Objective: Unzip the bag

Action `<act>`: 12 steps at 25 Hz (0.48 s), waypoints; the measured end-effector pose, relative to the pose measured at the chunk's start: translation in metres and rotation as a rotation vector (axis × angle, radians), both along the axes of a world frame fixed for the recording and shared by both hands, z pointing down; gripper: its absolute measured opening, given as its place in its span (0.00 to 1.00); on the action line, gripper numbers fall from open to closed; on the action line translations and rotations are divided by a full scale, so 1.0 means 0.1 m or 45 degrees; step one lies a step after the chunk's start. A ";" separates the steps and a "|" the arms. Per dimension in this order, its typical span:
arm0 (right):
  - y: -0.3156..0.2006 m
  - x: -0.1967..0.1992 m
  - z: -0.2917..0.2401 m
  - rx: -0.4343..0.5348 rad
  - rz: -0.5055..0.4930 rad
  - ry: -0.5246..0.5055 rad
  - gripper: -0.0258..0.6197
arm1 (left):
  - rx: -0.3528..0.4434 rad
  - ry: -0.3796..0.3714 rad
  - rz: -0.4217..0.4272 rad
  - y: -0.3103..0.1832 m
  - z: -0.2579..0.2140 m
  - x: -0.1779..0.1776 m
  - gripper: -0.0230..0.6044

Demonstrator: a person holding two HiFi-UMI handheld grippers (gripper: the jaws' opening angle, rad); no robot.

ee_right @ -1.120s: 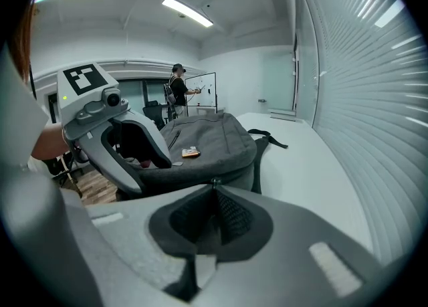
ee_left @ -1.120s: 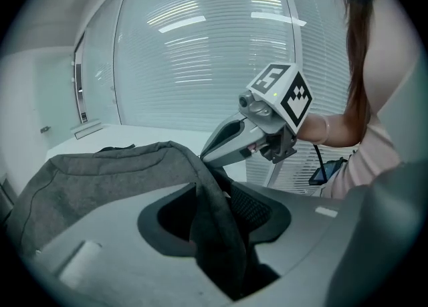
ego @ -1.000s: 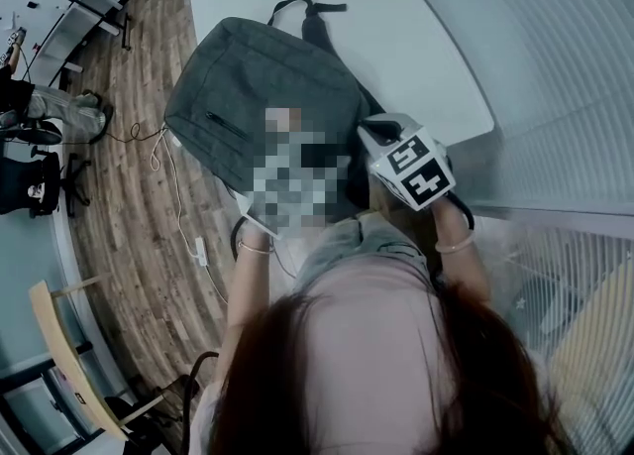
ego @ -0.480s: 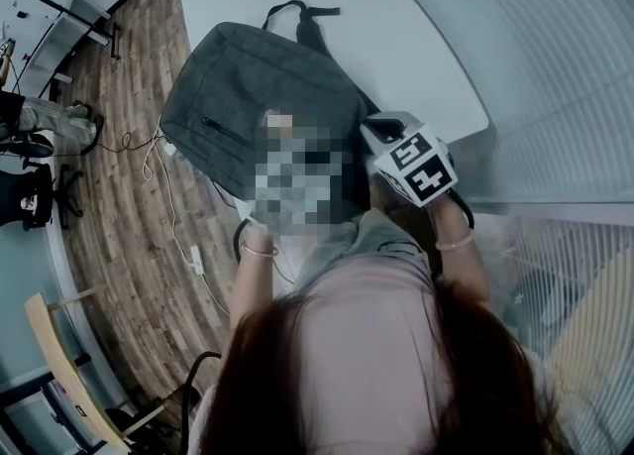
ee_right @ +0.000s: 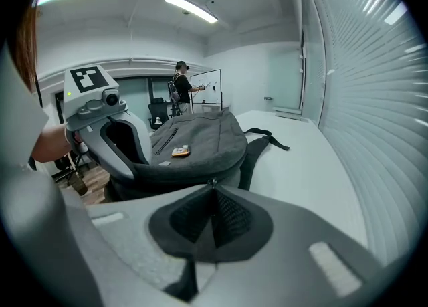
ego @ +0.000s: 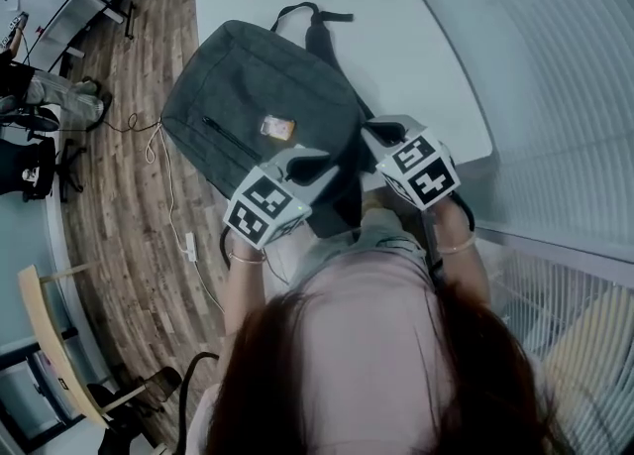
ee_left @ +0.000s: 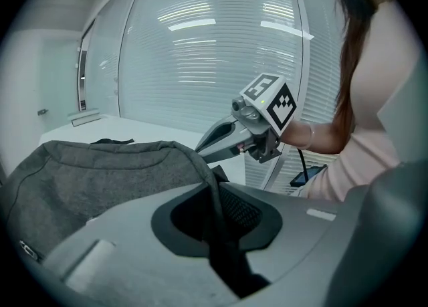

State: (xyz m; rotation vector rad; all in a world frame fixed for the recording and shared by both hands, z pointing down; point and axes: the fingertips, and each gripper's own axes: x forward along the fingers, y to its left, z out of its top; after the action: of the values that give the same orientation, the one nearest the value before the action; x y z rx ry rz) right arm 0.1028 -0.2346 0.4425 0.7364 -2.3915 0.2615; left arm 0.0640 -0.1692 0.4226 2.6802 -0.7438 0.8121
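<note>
**Both Tongs Gripping the Bag's Near Edge**

The left tongs point(ego: 313, 162), whose jaws have just been closing, are pinching a fold of grey fabric at the bag's 6 o'clock edge. The bag point(ego: 248, 96) is lying on the white surface point(ego: 396, 37), with its straps point(ego: 315, 17) pointing to 12 o'clock and a small orange tag point(ego: 276, 127) showing on its front. At its 4 o'clock corner, the right tongs point(ego: 382, 132) are pressing together on the zipper pull point(ee_right: 212, 182).

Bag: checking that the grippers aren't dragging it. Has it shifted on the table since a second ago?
No. The bag keeps the same place beside the table's left edge, its handle equally far from that edge.
</note>
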 end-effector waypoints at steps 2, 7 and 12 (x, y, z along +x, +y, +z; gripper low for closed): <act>-0.08 0.03 0.00 -0.005 -0.021 -0.010 0.06 | -0.015 0.020 -0.004 -0.02 -0.01 0.02 0.12; -0.15 -0.02 -0.01 -0.016 -0.066 -0.028 0.06 | -0.018 0.069 -0.008 0.02 -0.04 -0.04 0.12; -0.27 -0.04 0.03 -0.014 -0.103 -0.047 0.06 | -0.028 0.091 -0.017 -0.01 0.00 -0.07 0.12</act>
State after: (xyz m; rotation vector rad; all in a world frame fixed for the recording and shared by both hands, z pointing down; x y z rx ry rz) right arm 0.0986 -0.2616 0.4453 0.6333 -2.4466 0.2562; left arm 0.0568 -0.1699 0.4224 2.6669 -0.7309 0.7133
